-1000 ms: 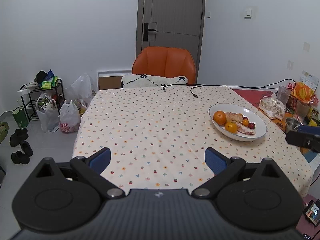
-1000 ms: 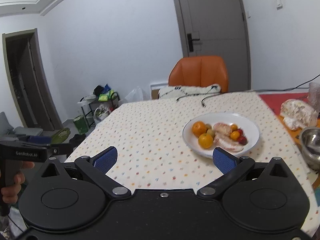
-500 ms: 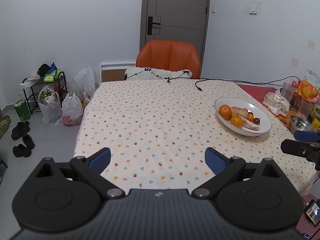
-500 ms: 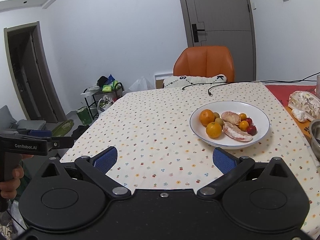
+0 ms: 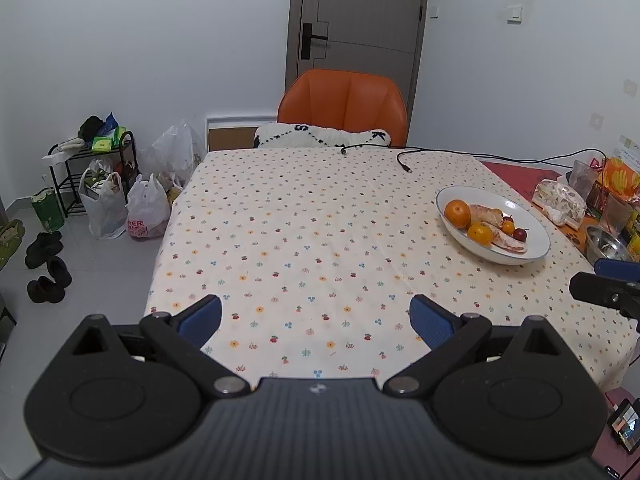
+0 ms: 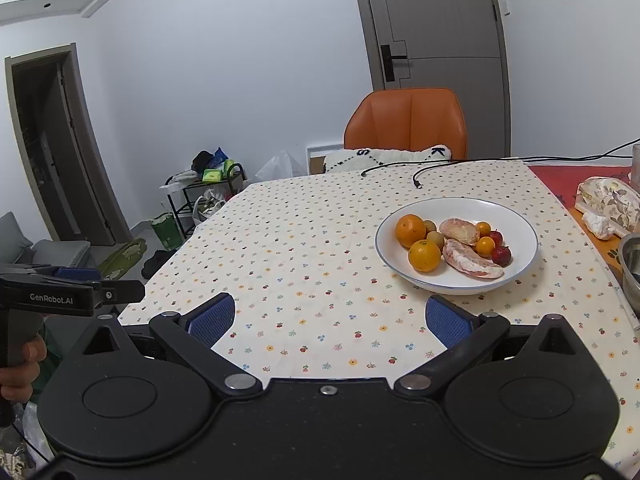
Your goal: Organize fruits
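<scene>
white walls | grey door | orange chair | grey floor

Orange chair at the table's far edge, before a grey door. Black cable far right; plastic bags on the floor, left.

Cream cotton tablecloth printed with small red, orange, blue and green fruit-and-flower motifs. Round white ceramic plate edged by a thin dark line, holding two orange citrus fruits, pale pink peeled segments and small red berries. Orange leather chair; grey panelled door. My black plastic right gripper has blue fingertip pads.
</scene>
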`<state>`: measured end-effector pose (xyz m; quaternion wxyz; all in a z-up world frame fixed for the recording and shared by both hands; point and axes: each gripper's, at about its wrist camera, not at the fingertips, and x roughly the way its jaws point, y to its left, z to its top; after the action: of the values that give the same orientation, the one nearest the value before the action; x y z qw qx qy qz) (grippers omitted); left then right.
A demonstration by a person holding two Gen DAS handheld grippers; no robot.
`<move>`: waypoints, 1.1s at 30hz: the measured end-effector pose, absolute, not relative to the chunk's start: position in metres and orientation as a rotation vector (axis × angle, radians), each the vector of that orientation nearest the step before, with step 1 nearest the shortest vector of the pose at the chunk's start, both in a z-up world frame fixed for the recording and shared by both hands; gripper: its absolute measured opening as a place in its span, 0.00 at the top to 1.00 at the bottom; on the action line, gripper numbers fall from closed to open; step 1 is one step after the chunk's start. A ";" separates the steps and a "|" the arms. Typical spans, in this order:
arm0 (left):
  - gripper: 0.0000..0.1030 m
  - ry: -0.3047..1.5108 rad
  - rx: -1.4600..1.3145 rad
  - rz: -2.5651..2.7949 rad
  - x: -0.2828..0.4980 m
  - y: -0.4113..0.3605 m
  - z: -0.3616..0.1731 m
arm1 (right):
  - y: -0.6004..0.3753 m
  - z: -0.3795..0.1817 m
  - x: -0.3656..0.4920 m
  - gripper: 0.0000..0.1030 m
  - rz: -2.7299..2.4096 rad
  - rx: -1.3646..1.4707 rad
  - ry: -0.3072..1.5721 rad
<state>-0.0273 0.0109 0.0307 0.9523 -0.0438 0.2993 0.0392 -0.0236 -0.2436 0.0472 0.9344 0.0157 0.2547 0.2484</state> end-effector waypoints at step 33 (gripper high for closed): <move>0.03 0.623 -0.073 0.084 -0.026 0.009 0.029 | -0.250 0.045 -0.019 0.00 0.498 0.041 0.527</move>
<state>-0.0260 0.0089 0.0294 0.9503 -0.0361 0.3064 0.0412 -0.0193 -0.2497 0.0446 0.9349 0.0201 0.2575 0.2434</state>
